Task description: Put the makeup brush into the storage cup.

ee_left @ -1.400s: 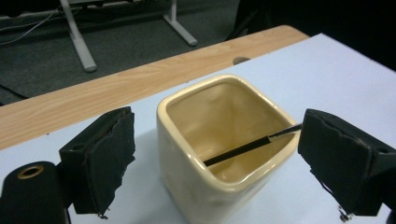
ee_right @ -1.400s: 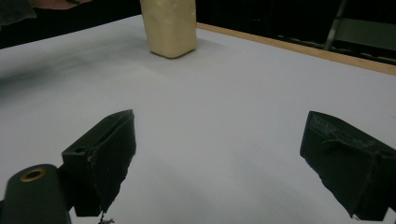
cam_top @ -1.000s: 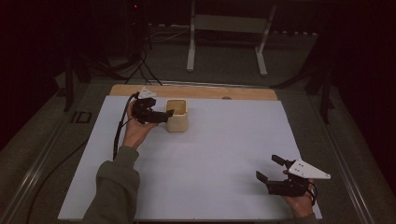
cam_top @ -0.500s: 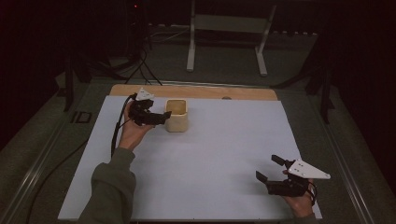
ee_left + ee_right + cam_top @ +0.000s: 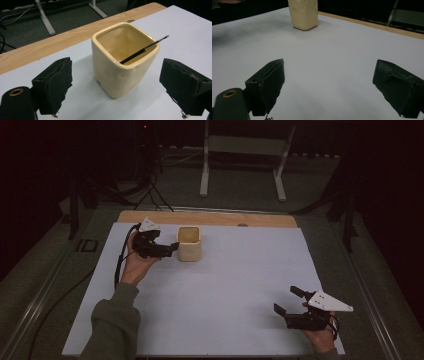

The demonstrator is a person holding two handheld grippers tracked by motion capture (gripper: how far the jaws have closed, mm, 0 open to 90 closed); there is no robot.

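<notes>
I see a cream-coloured, glazed ceramic cup with a square mouth (image 5: 189, 243) standing upright on the white sheet (image 5: 225, 285) that covers the table. It is in the far left part of the sheet, not far from the strip of light wooden tabletop (image 5: 210, 218) that shows behind the sheet. Inside the cup there is a thin black stick (image 5: 145, 49); it leans on the rim and its tip comes out over one corner.

My left gripper (image 5: 167, 249) is just beside the cup, on its left side in the high view, and it points toward the cup. In the left gripper view its two black jaws stand wide apart, one at each side of the cup, and neither of them touches it. The pads on the jaws look worn and torn at the edges. My left hand (image 5: 135, 262) holds this gripper from below, and a dark green sleeve (image 5: 112, 320) covers the forearm. A black cable (image 5: 120, 260) goes from the gripper along the hand.

My right gripper (image 5: 288, 301) is well apart from the cup, near the front right corner of the sheet. Its jaws are also spread open and there is nothing between them, only the bare white sheet. In the right gripper view the cup (image 5: 303, 13) is far ahead at the top, and I see only its lower part. A grey three-cornered plate (image 5: 329, 301) sits on top of this gripper.

Behind the table, the floor is dark, and a white metal frame with two legs (image 5: 242, 157) stands there.
</notes>
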